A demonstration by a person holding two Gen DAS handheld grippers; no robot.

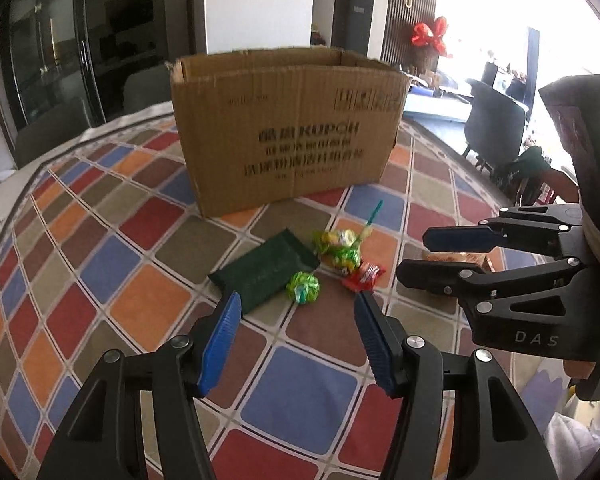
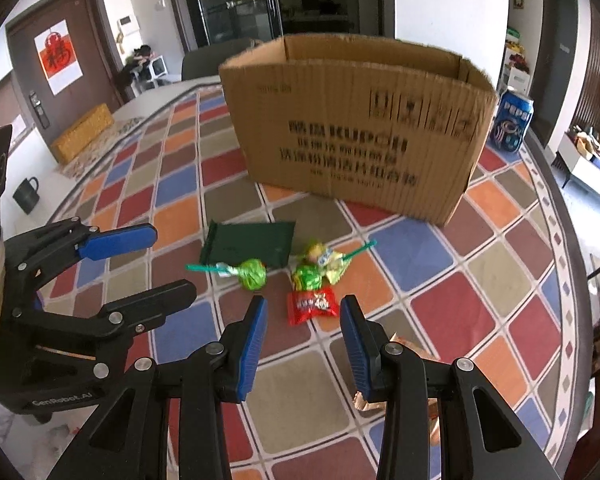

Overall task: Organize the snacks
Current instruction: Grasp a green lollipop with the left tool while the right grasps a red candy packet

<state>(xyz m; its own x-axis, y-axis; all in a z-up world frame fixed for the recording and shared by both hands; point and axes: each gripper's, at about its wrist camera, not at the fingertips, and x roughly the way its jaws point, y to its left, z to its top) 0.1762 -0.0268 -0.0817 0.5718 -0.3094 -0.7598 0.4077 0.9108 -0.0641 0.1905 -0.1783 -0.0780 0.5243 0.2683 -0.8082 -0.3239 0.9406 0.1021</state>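
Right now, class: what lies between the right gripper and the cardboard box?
The right wrist view shows the red candy packet nearest, then green lollipops.

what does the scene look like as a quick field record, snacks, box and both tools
surface: checked tablecloth
container: open cardboard box, upright behind the snacks
snacks: dark green packet, green lollipop, two more green-wrapped sweets, red packet
snacks in box: none visible
left tool: open, empty, before green lollipop
right tool: open, empty, before red packet
extra: blue can beside box

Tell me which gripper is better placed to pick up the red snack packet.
Right, probably. The right gripper is open with the red snack packet just ahead between its fingers; the left gripper faces the green lollipop.
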